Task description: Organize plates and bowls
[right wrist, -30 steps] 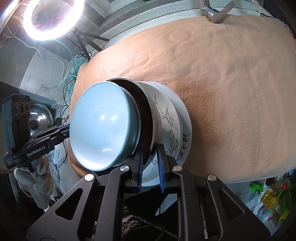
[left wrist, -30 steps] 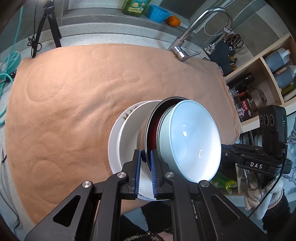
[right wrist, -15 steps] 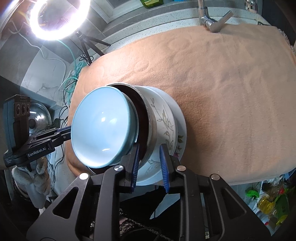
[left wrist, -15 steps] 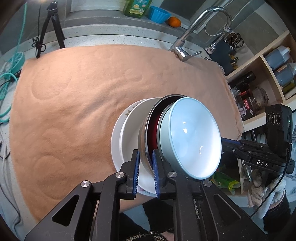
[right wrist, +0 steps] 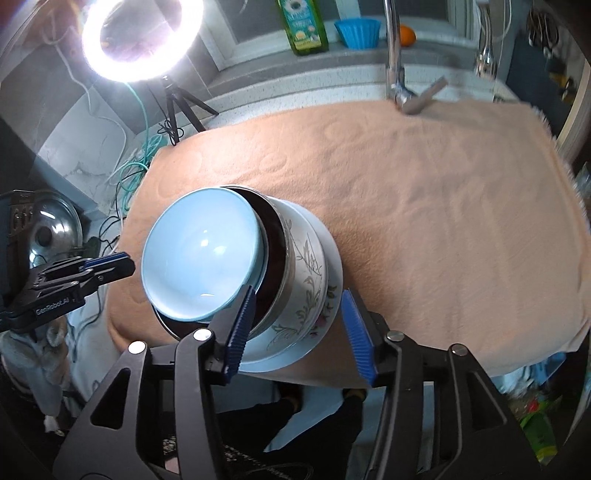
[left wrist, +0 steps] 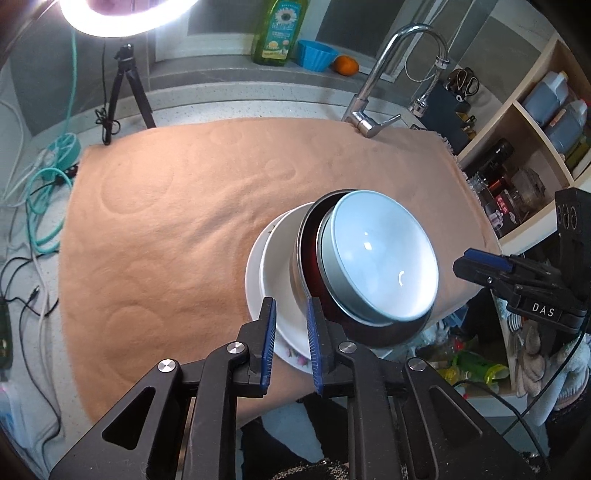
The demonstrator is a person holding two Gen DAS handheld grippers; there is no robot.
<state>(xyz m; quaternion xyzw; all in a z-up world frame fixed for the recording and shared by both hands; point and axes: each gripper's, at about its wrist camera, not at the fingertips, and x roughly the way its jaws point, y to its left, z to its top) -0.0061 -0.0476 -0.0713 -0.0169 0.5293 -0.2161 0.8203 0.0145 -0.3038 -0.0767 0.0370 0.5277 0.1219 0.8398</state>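
A stack stands near the front edge of the peach cloth [left wrist: 166,229]: a white plate [left wrist: 254,291] at the bottom, a white flowered bowl [right wrist: 306,273], a steel bowl with a dark red inside [left wrist: 308,240], and a light blue bowl [left wrist: 380,254] on top, tilted. My left gripper [left wrist: 290,306] hovers at the stack's near rim. Its jaws are opening, a narrow gap apart, and the pads do not press on anything. My right gripper [right wrist: 298,295] is at the opposite side. Its jaws are opening wide around the flowered bowl without touching it.
A tap [left wrist: 373,85] rises behind the cloth, with an oil bottle [left wrist: 277,29], a blue cup [left wrist: 316,55] and an orange [left wrist: 346,65] on the ledge. Shelves with bottles [left wrist: 543,99] stand at the right; a ring light on a tripod [right wrist: 142,40], cables and a pot lid [right wrist: 51,229] at the left.
Both grippers were shut on the stack's rim; both have let go, spread their jaws and drawn back and up. The right jaws widened far more. The stack stays on the cloth.
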